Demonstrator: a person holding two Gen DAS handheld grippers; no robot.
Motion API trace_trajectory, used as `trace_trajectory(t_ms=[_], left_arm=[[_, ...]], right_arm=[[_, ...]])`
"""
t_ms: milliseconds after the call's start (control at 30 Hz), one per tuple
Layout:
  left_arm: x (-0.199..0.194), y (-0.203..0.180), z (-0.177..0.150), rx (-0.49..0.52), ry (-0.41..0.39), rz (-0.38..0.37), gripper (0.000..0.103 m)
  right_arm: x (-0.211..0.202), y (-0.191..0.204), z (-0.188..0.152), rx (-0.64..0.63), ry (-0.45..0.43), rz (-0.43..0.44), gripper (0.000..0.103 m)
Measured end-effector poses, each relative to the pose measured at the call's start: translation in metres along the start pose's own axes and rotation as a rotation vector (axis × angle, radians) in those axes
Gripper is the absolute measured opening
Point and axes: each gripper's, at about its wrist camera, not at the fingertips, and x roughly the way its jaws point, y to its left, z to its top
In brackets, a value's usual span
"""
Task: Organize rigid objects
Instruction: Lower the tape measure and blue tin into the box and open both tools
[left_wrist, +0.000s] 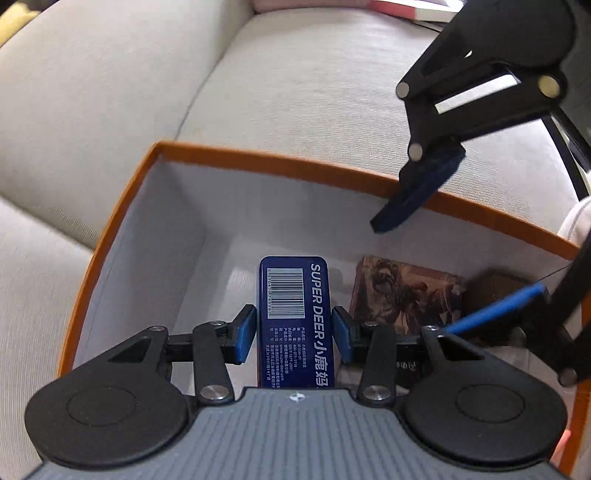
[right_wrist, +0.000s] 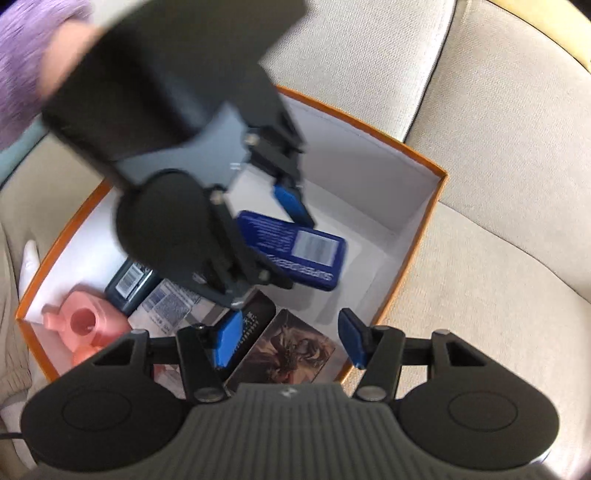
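A blue "SUPER DEER" tin (left_wrist: 295, 314) stands on end between the blue pads of my left gripper (left_wrist: 293, 334), which is shut on its sides. It hangs over the white inside of an orange-rimmed box (left_wrist: 295, 162). The right wrist view shows the same tin (right_wrist: 306, 251) held above the box floor by the left gripper (right_wrist: 290, 249). My right gripper (right_wrist: 290, 343) is open with nothing between its pads, above a box with a dragon picture (right_wrist: 295, 350). In the left wrist view the right gripper (left_wrist: 454, 254) hovers over the box's right side.
The orange-rimmed box (right_wrist: 424, 229) sits on a beige sofa (right_wrist: 498, 166). It holds a pink plastic piece (right_wrist: 85, 325), a dark box with a barcode (right_wrist: 129, 280), a white labelled packet (right_wrist: 166, 306) and a black box (right_wrist: 255, 321). A purple sleeve (right_wrist: 18, 55) is at top left.
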Motion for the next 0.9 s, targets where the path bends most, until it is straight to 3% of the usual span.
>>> trace_trajectory(t_ms=[133,233,533,700,900], left_arm=[[0.01,-0.003,0.003,0.107,0.026,-0.004,0.05],[0.016,-0.002,0.003,0.133,0.036,-0.028,0.051],[0.02,0.002,0.001,0.11,0.033,-0.043,0.052],[0.015,0.003,-0.001,0.083,0.032,-0.05,0.058],[-0.004,0.005,-0.004,0.051,0.01,-0.008,0.061]], right_arm=[[0.003,0.007,-0.003,-0.038,0.006,-0.004,0.059],[0.018,-0.007,0.014,-0.035,0.014,0.01,0.059],[0.027,-0.01,0.026,-0.044,0.03,0.013,0.059],[0.024,-0.01,0.026,-0.037,0.038,0.017,0.059],[0.014,-0.011,0.026,-0.018,0.038,0.018,0.06]])
